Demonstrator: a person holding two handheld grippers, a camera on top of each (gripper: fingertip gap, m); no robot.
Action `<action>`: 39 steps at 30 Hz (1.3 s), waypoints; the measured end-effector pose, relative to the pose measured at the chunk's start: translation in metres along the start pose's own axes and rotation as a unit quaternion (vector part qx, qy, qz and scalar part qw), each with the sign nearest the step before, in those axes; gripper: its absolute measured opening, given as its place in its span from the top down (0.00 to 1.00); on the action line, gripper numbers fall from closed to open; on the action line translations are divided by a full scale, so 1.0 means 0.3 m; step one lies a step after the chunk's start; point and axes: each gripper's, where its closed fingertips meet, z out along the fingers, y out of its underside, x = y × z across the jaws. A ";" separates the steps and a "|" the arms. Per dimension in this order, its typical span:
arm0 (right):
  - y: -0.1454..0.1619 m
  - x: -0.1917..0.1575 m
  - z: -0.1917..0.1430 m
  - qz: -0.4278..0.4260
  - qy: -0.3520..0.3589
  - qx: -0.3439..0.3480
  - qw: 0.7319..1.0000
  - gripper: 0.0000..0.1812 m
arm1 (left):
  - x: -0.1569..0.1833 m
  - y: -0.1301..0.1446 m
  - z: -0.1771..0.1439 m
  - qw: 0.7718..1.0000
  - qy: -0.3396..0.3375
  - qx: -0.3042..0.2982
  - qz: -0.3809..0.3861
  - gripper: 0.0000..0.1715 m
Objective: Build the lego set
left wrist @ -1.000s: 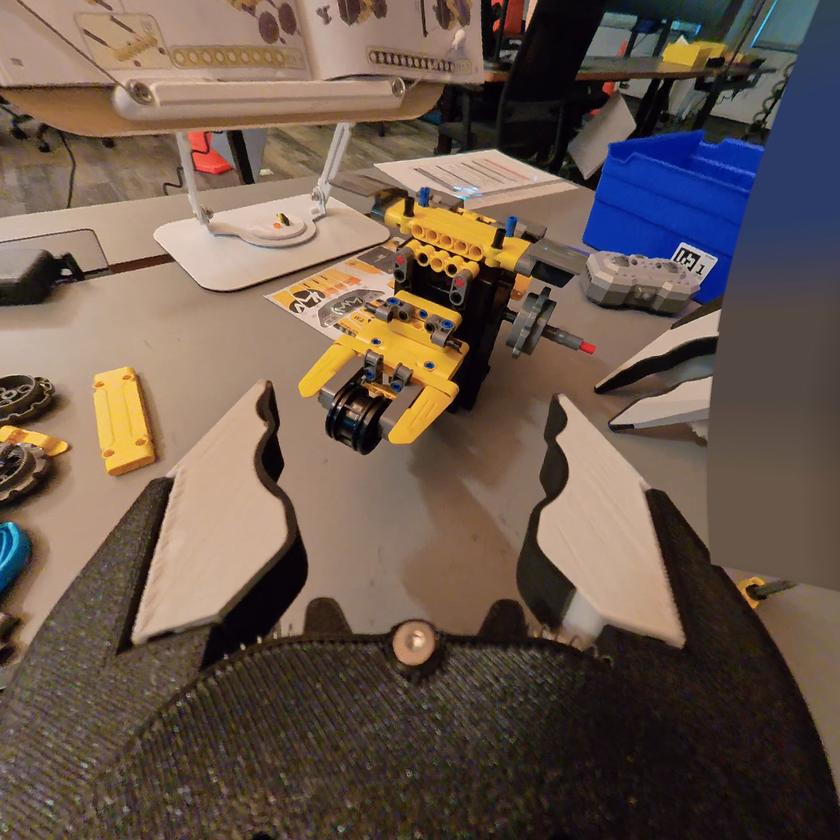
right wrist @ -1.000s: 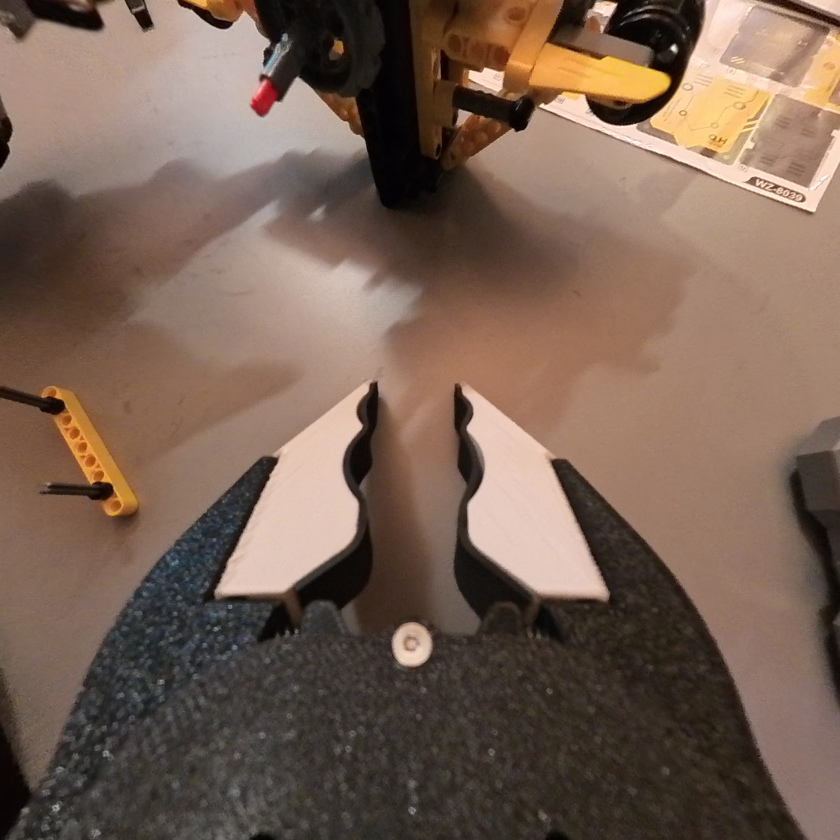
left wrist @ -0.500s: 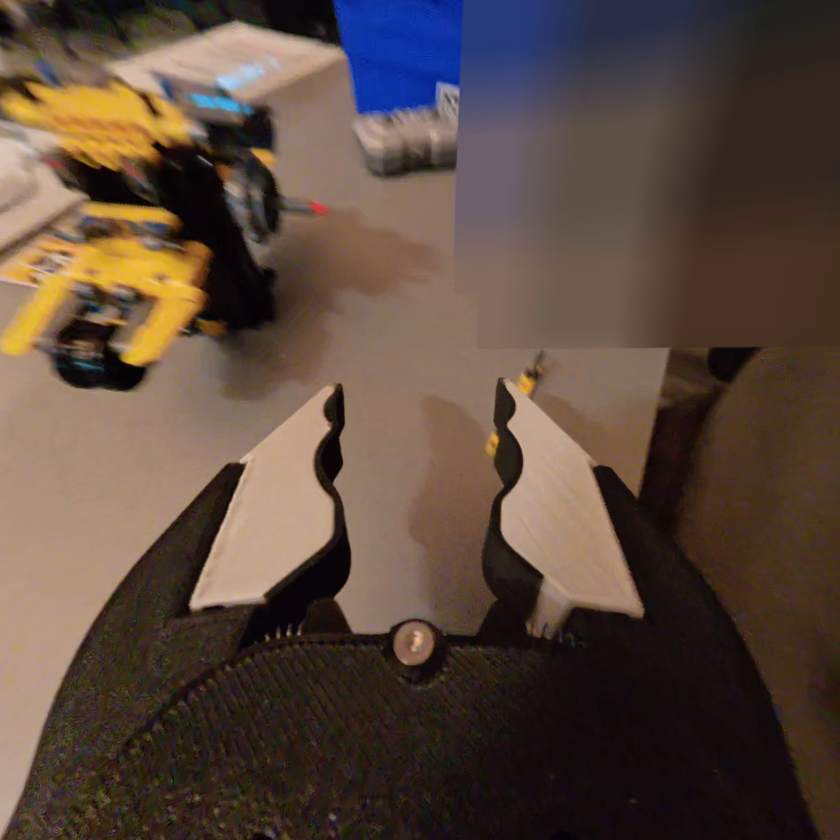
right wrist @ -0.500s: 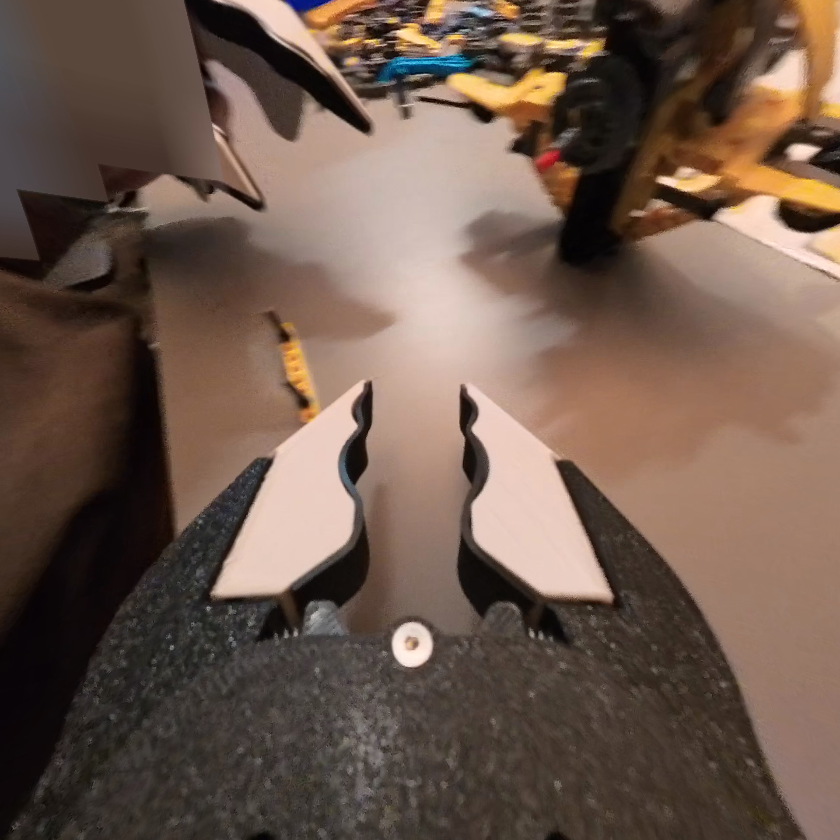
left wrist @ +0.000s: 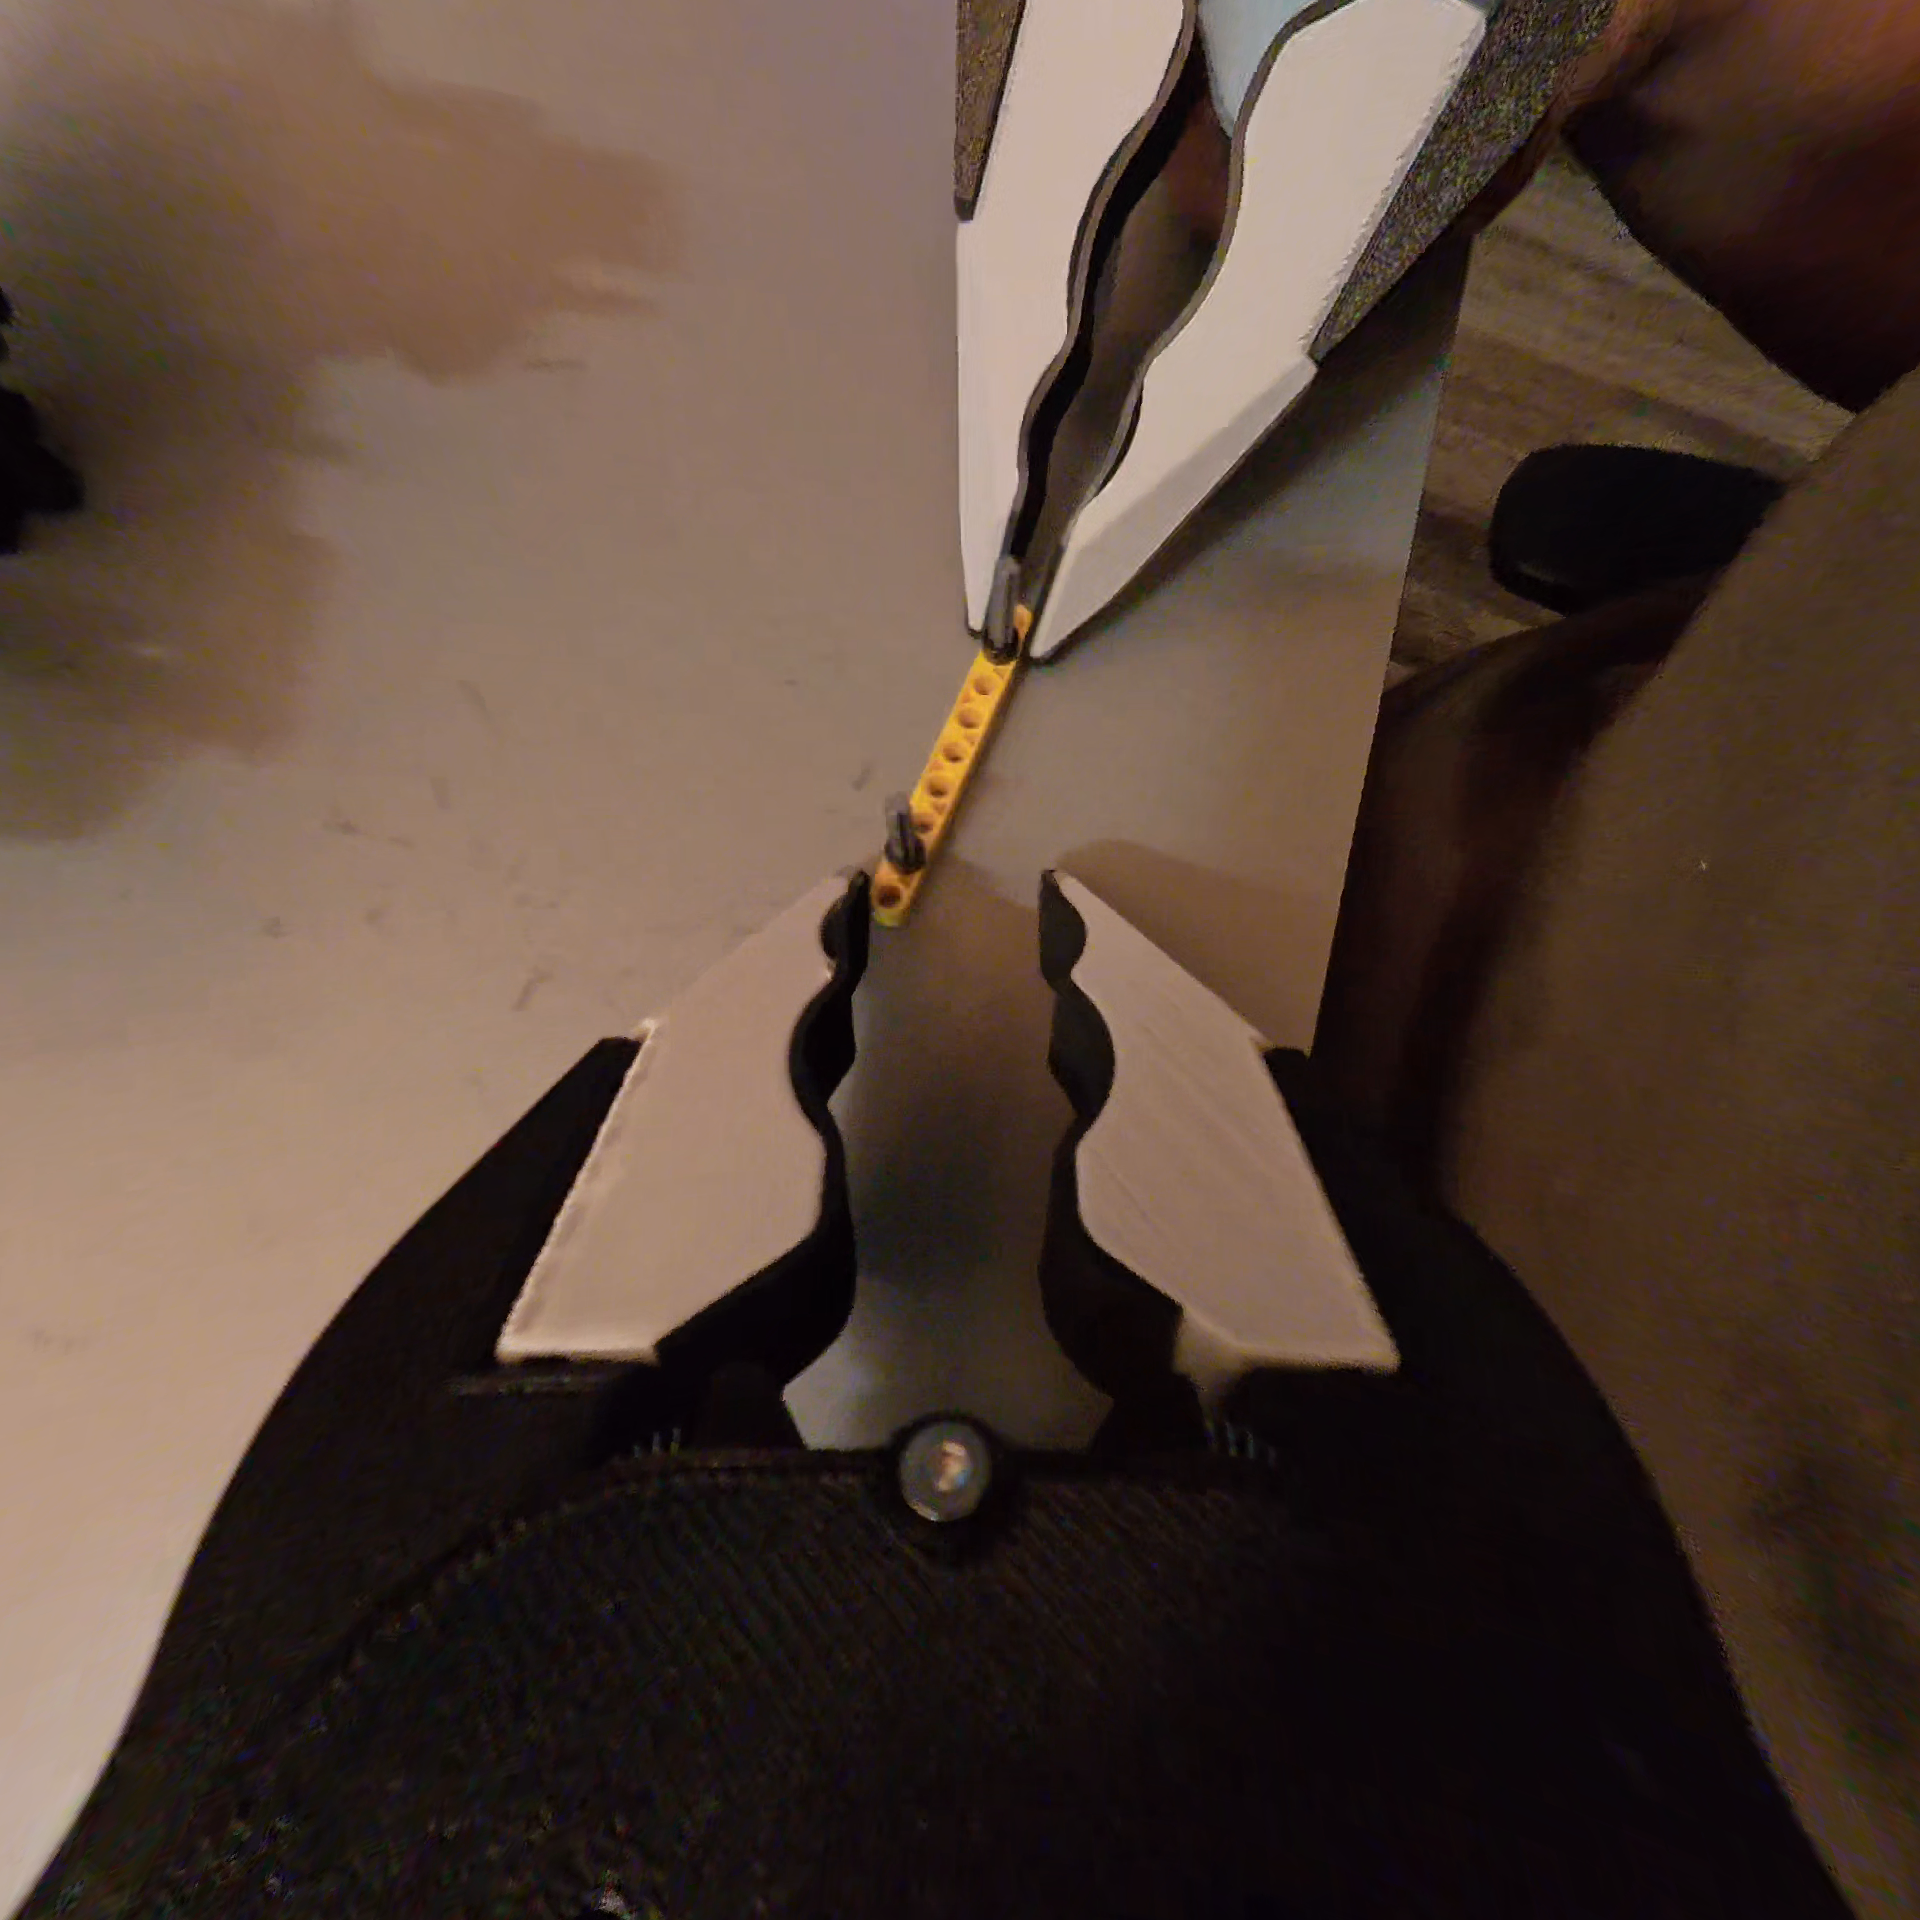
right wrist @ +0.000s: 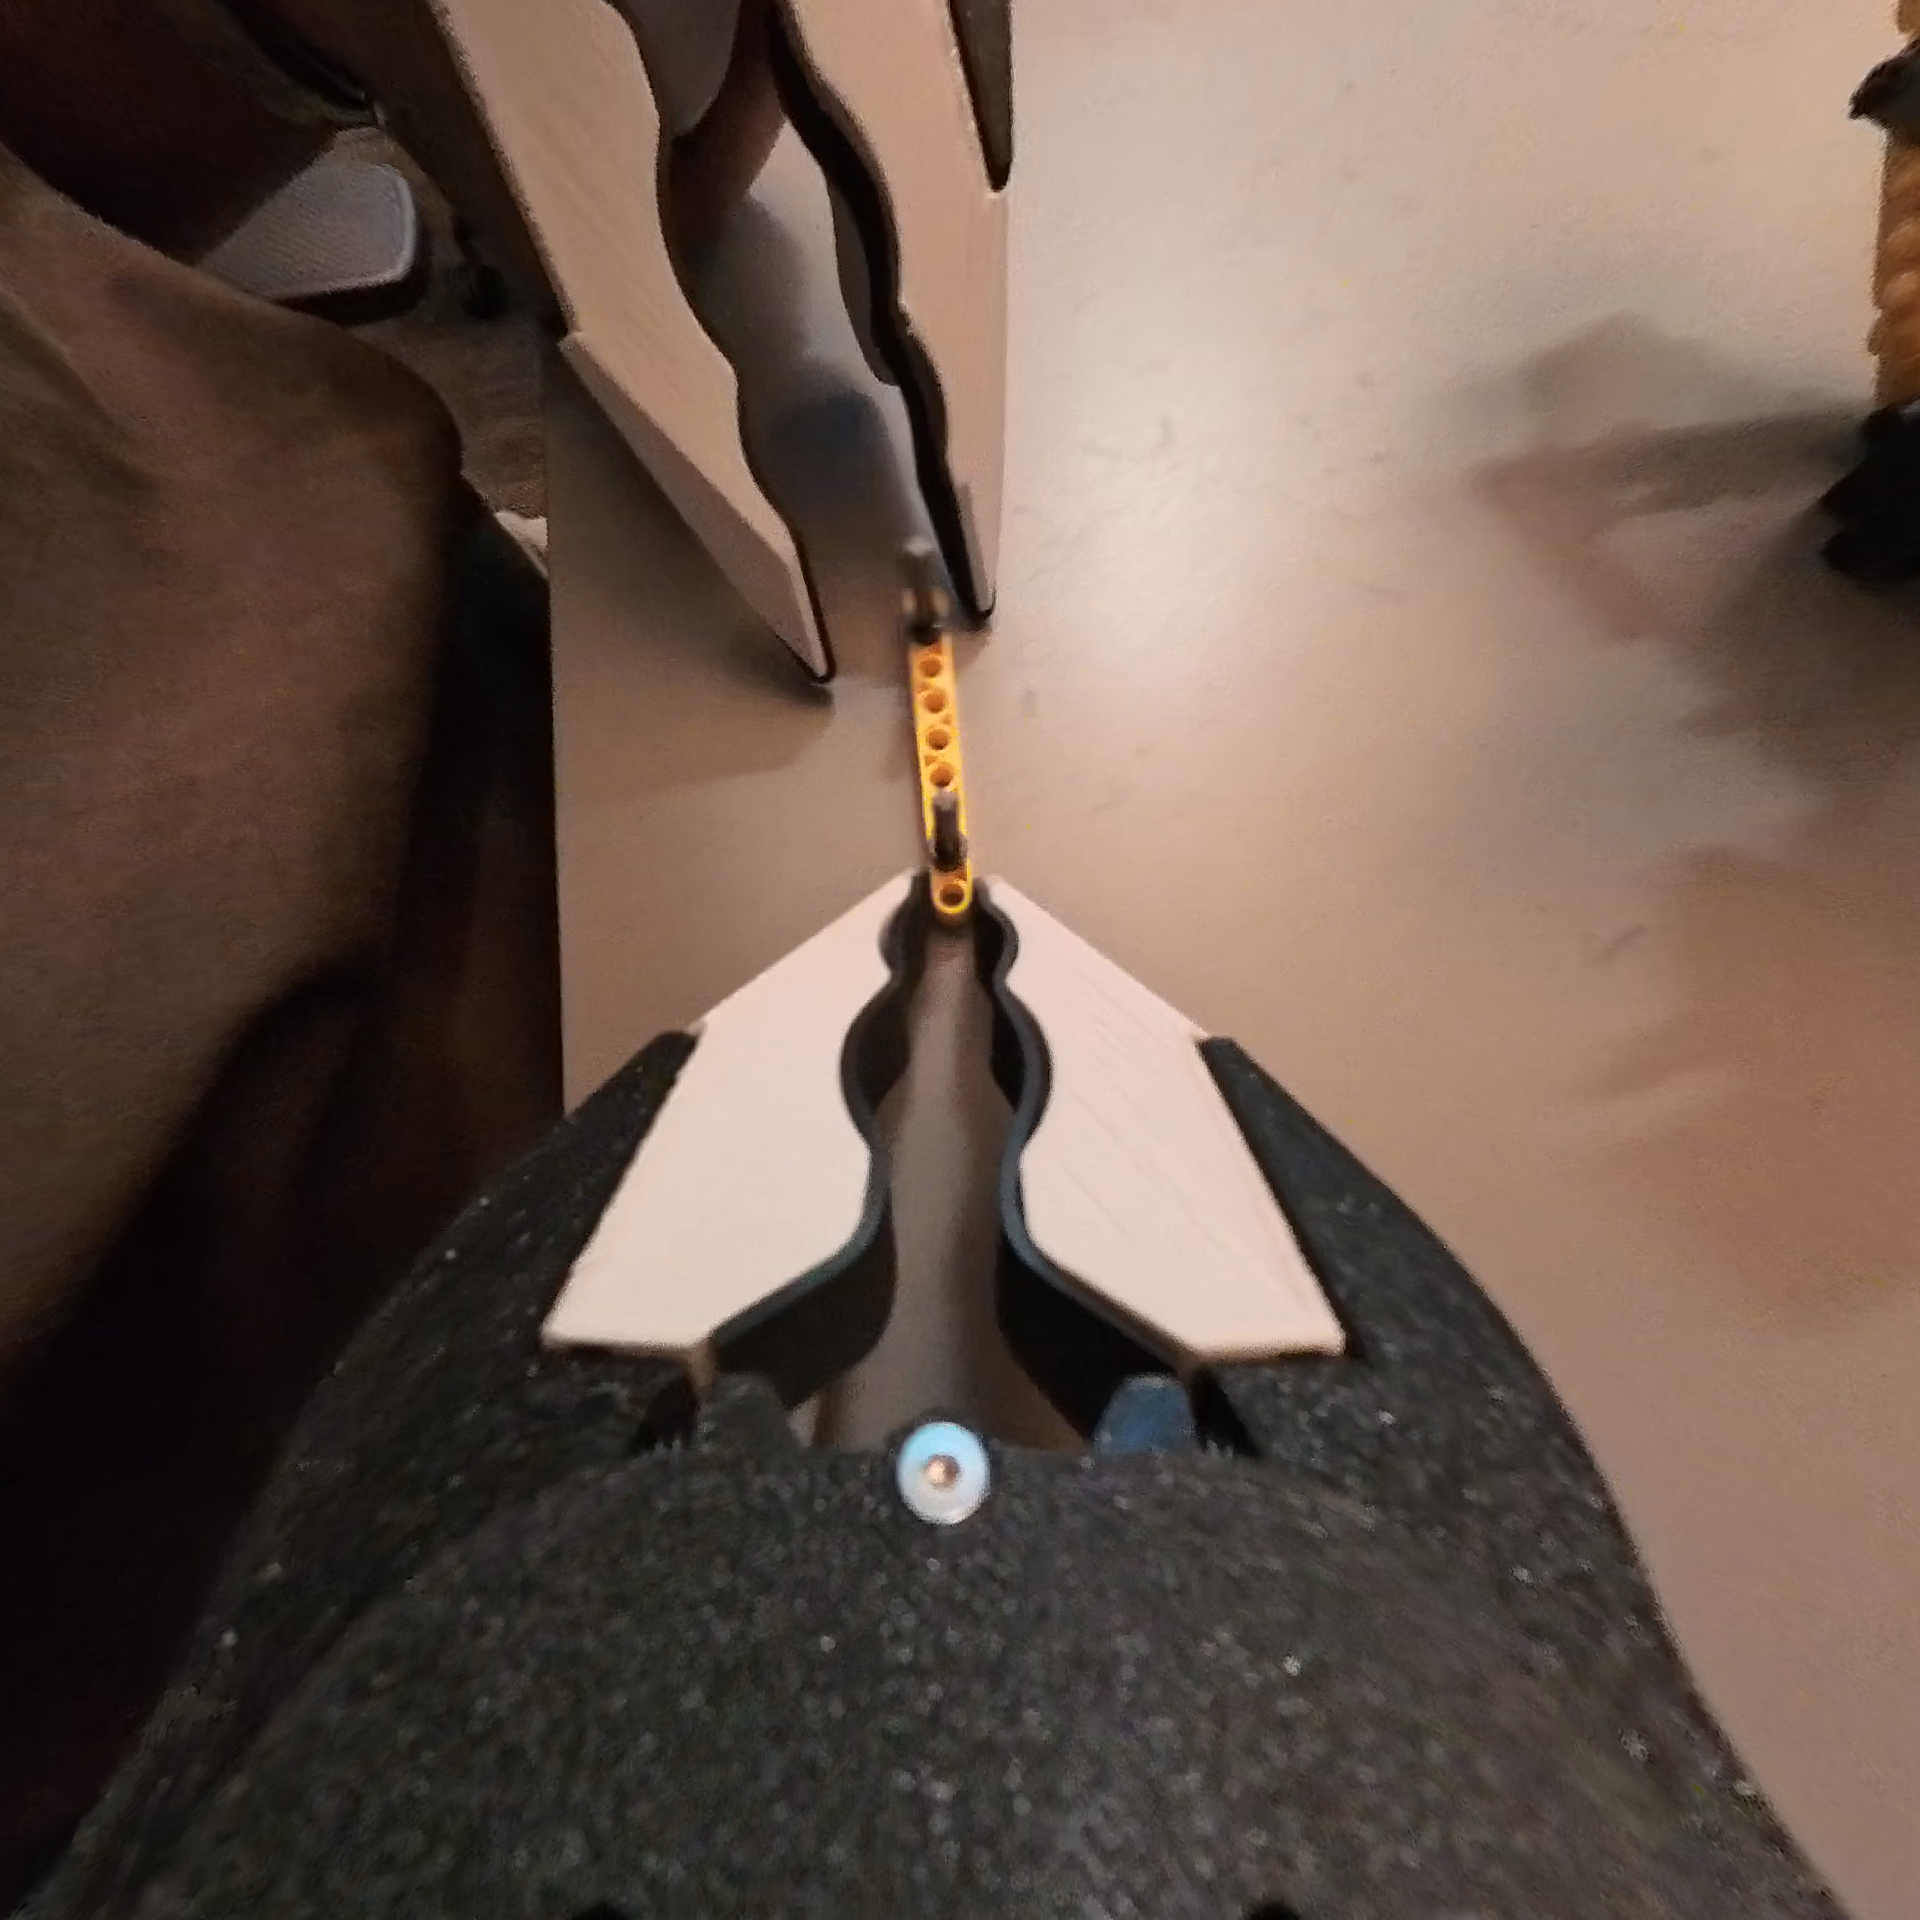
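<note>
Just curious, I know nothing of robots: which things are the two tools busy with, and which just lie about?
In use: yellow holed beam with black pins; right tool, shut on one end; left tool, open at the other end; grey table under it.
Lying about: blurred yellow-and-black object at the view's edge; a person's brown clothing.

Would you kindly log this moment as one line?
right gripper: shut on yellow beam | left gripper: open, at beam's other end | beam on table

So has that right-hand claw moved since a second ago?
Yes. The right gripper swung away from the yellow-black model toward the table edge, now closed on the yellow beam.
</note>
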 end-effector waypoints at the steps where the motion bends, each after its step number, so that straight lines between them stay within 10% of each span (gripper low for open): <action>1: -0.006 0.006 -0.001 0.017 -0.001 0.006 1.000 0.96 | -0.004 -0.002 -0.001 1.000 -0.001 0.002 -0.010 0.76; 7: -0.064 0.009 -0.033 0.200 -0.110 0.083 0.970 0.96 | -0.044 -0.019 -0.023 0.998 -0.020 0.029 -0.044 0.59; 17: -0.113 -0.019 -0.083 0.385 -0.283 0.145 0.866 0.96 | -0.061 -0.135 -0.105 0.983 -0.098 0.146 0.049 0.79; 29: -0.120 -0.005 -0.089 0.395 -0.291 0.157 0.857 0.96 | -0.047 -0.138 -0.117 0.982 -0.091 0.157 0.052 0.94; 39: -0.116 0.007 -0.080 0.354 -0.226 0.168 0.892 0.86 | -0.081 -0.145 -0.132 0.974 0.015 0.192 -0.123 0.97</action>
